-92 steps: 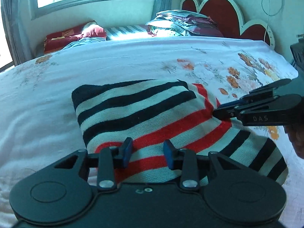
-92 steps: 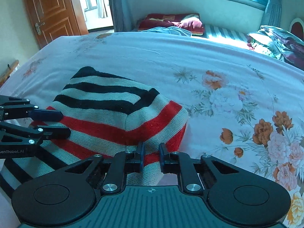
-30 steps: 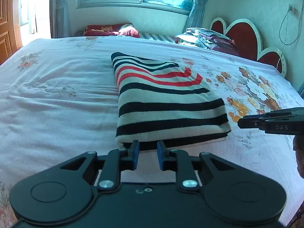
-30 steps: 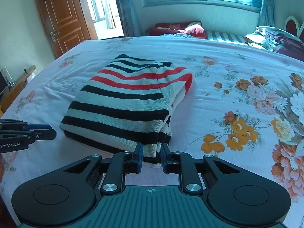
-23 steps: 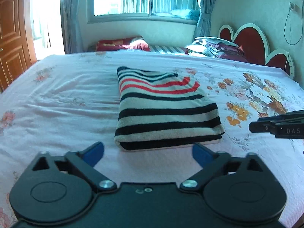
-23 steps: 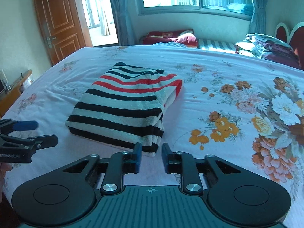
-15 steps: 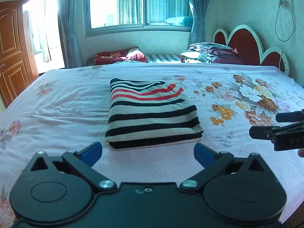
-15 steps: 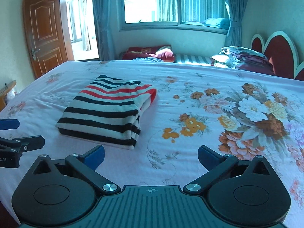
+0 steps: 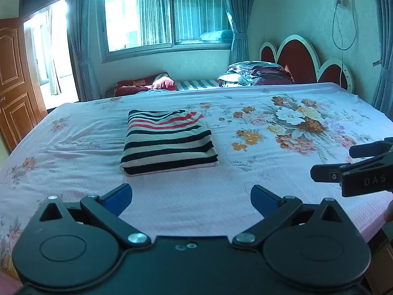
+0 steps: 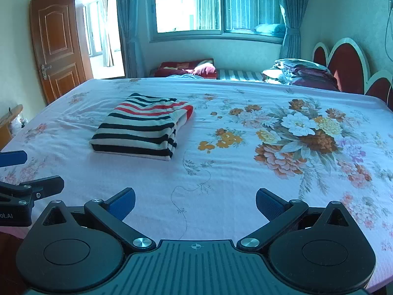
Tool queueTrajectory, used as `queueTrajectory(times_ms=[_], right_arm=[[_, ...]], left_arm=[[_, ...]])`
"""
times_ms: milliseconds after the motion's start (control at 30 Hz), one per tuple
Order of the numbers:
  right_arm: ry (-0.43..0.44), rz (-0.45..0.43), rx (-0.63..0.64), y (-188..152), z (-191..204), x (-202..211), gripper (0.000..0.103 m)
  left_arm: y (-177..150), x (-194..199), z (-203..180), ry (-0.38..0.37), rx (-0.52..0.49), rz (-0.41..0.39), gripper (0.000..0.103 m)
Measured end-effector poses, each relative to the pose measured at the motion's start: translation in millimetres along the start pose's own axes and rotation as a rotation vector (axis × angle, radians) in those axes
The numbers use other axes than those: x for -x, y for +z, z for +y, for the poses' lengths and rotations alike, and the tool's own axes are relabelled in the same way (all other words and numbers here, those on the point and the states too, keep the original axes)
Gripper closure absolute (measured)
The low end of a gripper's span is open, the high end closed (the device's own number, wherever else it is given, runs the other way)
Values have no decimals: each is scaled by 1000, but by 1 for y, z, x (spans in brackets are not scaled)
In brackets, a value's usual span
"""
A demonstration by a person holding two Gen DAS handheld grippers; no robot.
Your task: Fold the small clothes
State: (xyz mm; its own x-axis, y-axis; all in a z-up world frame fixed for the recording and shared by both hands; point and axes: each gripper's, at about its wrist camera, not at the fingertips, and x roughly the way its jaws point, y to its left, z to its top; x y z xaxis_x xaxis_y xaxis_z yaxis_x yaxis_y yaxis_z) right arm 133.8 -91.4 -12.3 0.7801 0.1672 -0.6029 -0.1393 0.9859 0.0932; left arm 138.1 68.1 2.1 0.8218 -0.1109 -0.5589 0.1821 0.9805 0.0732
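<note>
The striped sweater (image 9: 168,141) lies folded on the bed (image 9: 245,191). Left gripper (image 9: 191,198) and right gripper (image 10: 195,202) hover with jaws spread, holding nothing. The fold looks finished, so best leave it untouched.

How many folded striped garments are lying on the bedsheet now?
1: the striped sweater lies folded on the floral bedsheet, left of the big flower print. The folded pile by the headboard may hold more.
</note>
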Motion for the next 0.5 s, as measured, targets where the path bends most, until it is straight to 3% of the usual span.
queueTrajectory(times_ms=[500], right_arm=[[-4, -55, 0, -23, 6, 71, 0]], left_arm=[[-16, 60, -14, 17, 31, -54, 0]])
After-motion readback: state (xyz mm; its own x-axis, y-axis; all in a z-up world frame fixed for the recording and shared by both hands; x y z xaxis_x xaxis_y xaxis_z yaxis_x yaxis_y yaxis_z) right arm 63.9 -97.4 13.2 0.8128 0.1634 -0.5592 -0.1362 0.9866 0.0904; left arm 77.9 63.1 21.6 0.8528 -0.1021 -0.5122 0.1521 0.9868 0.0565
